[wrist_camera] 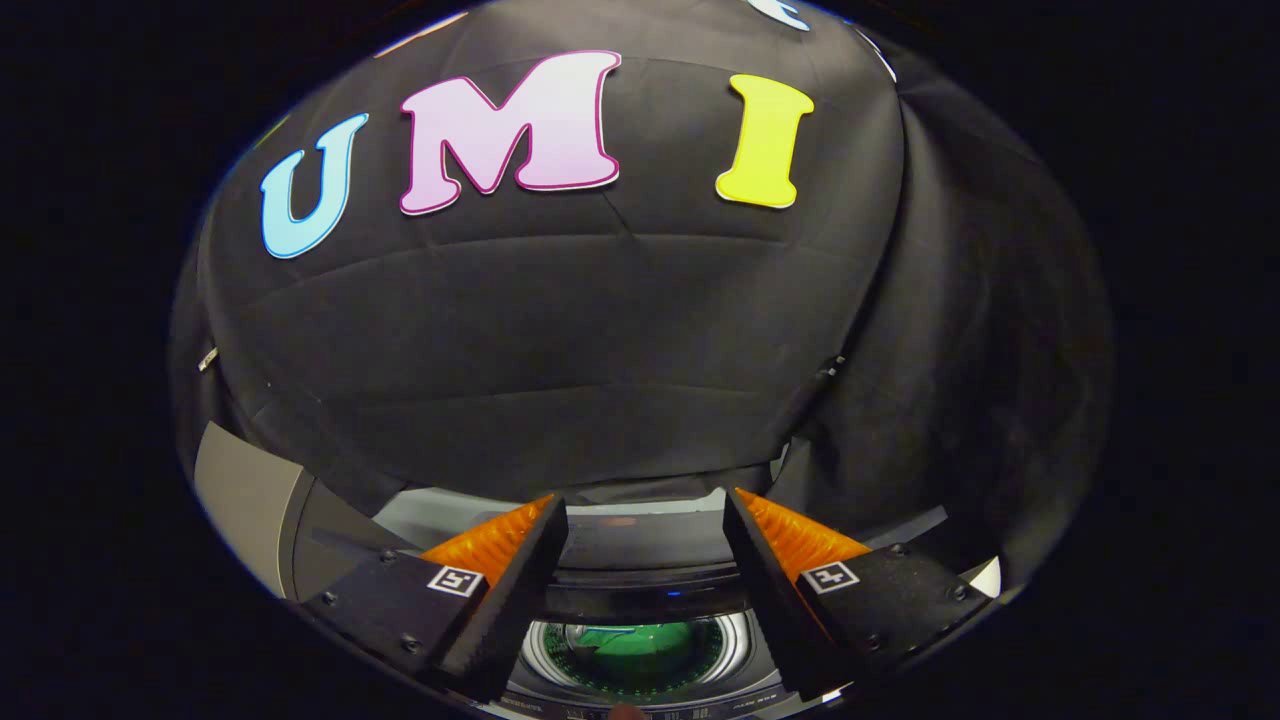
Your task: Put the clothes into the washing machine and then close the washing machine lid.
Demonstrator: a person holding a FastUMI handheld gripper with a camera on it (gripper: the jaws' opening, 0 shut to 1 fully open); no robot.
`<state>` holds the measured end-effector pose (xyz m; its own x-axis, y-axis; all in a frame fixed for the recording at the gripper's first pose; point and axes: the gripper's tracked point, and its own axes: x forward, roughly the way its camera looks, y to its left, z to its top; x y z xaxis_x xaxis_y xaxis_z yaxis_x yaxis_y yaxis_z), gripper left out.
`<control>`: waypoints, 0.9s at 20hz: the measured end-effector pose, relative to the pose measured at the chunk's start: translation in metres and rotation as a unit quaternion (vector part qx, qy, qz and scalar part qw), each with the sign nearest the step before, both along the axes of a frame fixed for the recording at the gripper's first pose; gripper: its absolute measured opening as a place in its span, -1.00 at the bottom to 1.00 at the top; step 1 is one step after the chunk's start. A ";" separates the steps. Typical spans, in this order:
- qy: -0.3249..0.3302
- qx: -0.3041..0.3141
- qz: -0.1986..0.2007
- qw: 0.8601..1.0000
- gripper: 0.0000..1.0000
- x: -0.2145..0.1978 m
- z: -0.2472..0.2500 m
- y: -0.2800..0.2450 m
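Fingers: two, spread apart, nothing held between them; gripper (645, 515) looks forward and slightly down over the washing machine (640, 560).
Finger markers: two small square black-and-white tags, one on each finger body; their pattern spells no readable word.
Between the fingers: the machine's round drum opening (632, 652), one, ringed by a bright metal rim, lying low between the two finger bodies.
Clothes: one green piece (625, 640) seen inside the drum opening; its shape is too small to make out.
Lid: I cannot tell its position from this angle; the drum opening is uncovered to the camera.
Just ahead of the fingertips: the dark top panel of the machine, with one small blue light (673, 592) on it.
Writing: a strip of small print runs along the machine's near edge, too small to read.
Beyond the fingers: the booth's black cloth wall (600, 330), hanging in folds down to the machine's back.
Left of the fingers: one grey panel (245, 500), standing beside the machine.
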<state>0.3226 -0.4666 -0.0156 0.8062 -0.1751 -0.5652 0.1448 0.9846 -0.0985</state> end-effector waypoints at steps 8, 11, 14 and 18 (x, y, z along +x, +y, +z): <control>0.025 0.010 0.010 1.000 0.98 -0.025 -0.024 0.003; 0.028 0.012 0.011 0.999 0.98 -0.029 -0.025 0.004; 0.030 0.013 0.012 0.999 0.98 -0.035 -0.029 0.004; 0.048 0.015 0.007 0.999 0.97 -0.046 -0.038 0.004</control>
<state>0.2764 -0.4626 -0.0533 0.7508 -0.1472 -0.6439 0.1233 0.9889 -0.0823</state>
